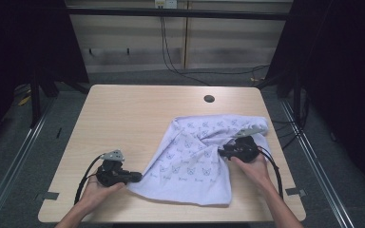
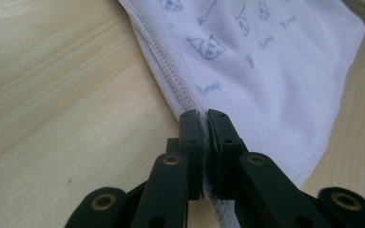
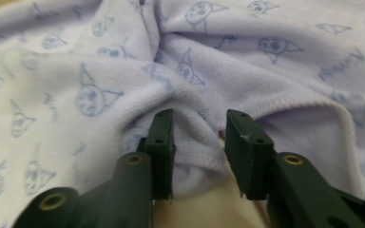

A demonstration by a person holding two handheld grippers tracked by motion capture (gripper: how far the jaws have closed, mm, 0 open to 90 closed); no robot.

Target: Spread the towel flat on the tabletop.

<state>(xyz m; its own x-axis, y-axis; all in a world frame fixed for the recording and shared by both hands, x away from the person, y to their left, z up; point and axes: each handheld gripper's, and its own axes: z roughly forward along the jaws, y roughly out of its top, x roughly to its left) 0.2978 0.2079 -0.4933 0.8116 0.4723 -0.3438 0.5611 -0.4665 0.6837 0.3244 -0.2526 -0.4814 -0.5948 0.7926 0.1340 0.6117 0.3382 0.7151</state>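
The cloth, white with a small printed pattern, lies rumpled on the right half of the table, its long spread running from the near-left corner up toward the far-right edge. That diagonal is what the next pull likely depends on: the two grips sit at opposite ends of it, so drawing the hands apart along that line should flatten the fabric.

At the near-left corner, the left gripper has its jaws pressed together on the hemmed corner of the cloth; in the left gripper view the stitched edge runs straight into the closed pads and out below them. The rest of the cloth fans away from it, up and to the right.

The right gripper rests on the cloth's far-right part, pointing left toward the bunched middle. In the right gripper view its jaws stand partly apart with a raised fold between them, the pads not visibly pinching it. The right gripper is therefore the nearer to the crumple, but its hold is not yet made.
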